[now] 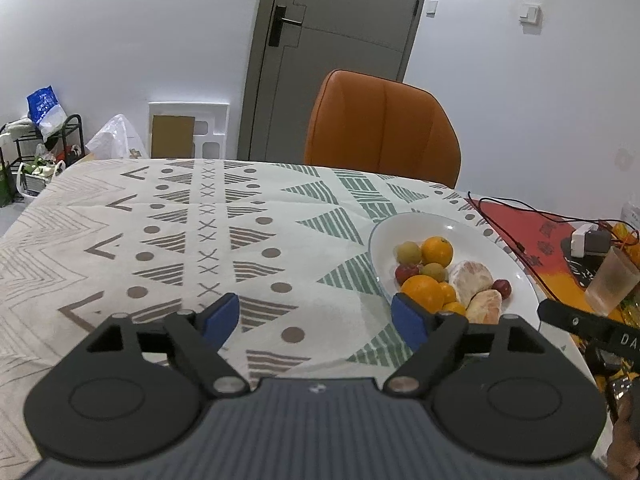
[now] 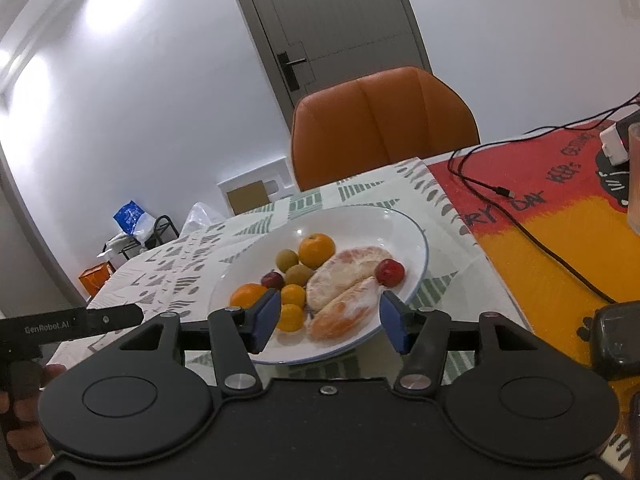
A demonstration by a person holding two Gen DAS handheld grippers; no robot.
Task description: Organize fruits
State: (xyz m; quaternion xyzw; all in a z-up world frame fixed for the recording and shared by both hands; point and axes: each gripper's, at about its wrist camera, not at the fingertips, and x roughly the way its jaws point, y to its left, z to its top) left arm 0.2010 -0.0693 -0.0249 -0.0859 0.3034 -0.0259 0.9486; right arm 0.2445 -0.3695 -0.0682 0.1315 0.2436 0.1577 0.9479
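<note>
A white plate point(image 1: 472, 232) point(image 2: 384, 224) on the patterned tablecloth holds mixed fruit: oranges point(image 1: 437, 251) point(image 2: 317, 250), small green fruits point(image 1: 408, 253) point(image 2: 287, 259), red plums point(image 1: 501, 287) point(image 2: 389, 273) and peeled citrus pieces point(image 1: 470, 278) point(image 2: 344, 270). My left gripper point(image 1: 316, 322) is open over bare cloth to the left of the plate, with nothing between its blue pads. My right gripper point(image 2: 327, 322) is open at the plate's near rim, with a peeled segment point(image 2: 346, 316) and a small orange point(image 2: 291, 317) seen between its fingers.
An orange chair point(image 1: 382, 126) point(image 2: 384, 124) stands at the table's far side. To the right lie a red and yellow mat point(image 2: 560, 216), a black cable point(image 2: 500, 192), a white charger point(image 1: 584, 240) and a plastic cup point(image 1: 612, 280). A dark object point(image 2: 616, 340) sits near the right gripper.
</note>
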